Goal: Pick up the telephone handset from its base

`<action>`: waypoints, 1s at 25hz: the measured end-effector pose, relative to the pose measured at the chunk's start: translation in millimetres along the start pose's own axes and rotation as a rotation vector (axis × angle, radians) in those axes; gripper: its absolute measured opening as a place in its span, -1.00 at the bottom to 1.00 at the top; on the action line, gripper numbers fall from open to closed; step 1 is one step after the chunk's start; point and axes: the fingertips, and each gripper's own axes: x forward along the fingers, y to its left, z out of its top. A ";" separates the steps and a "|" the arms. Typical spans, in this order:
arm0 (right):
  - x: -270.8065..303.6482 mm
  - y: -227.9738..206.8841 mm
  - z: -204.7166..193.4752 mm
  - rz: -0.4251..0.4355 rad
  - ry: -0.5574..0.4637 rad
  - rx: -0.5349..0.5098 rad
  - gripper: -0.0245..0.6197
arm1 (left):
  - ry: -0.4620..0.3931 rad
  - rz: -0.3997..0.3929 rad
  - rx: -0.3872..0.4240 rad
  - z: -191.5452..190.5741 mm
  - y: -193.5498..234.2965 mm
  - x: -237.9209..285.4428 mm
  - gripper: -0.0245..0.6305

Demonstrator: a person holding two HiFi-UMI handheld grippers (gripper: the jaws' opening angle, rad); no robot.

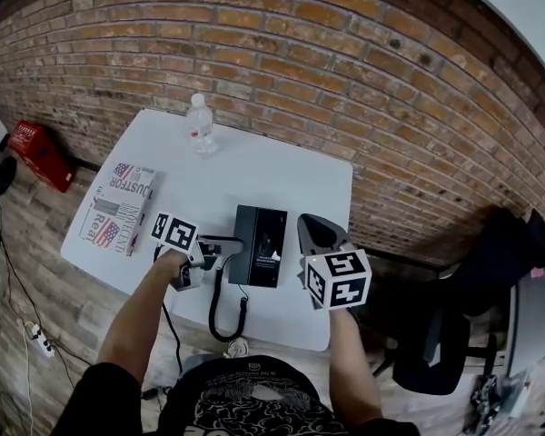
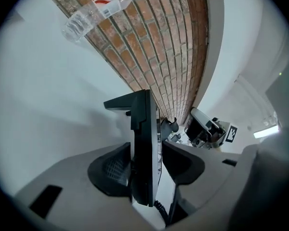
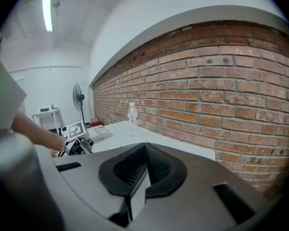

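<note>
The black telephone base (image 1: 268, 239) sits near the front edge of the white table (image 1: 282, 175). The handset (image 1: 240, 245) lies along its left side. My left gripper (image 1: 220, 248) reaches in from the left, level with the table. In the left gripper view, the handset (image 2: 145, 129) stands as a dark slab between the two pads, and my left gripper (image 2: 147, 148) is shut on it, with its cord (image 2: 160, 207) below. My right gripper (image 1: 311, 230) hovers just right of the base. Its jaws (image 3: 145, 150) are shut with nothing in them.
A clear water bottle (image 1: 199, 123) stands at the table's far edge by the brick wall. A printed box (image 1: 120, 205) lies at the left. The coiled cord (image 1: 220, 312) hangs over the front edge. A black chair (image 1: 477, 316) is to the right and a red case (image 1: 38, 153) lies on the floor.
</note>
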 end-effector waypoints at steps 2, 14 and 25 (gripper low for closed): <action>3.0 -1.6 0.9 0.000 0.001 0.001 -0.93 | 0.001 -0.027 0.001 1.1 -2.8 0.8 -0.34; 14.0 -5.8 -2.6 0.014 0.020 0.000 -0.93 | -0.008 -0.117 -0.037 2.6 -6.0 2.4 -0.67; 11.9 -3.8 1.4 0.031 0.008 0.002 -0.93 | -0.043 -0.121 -0.026 4.7 -14.5 -0.1 -0.70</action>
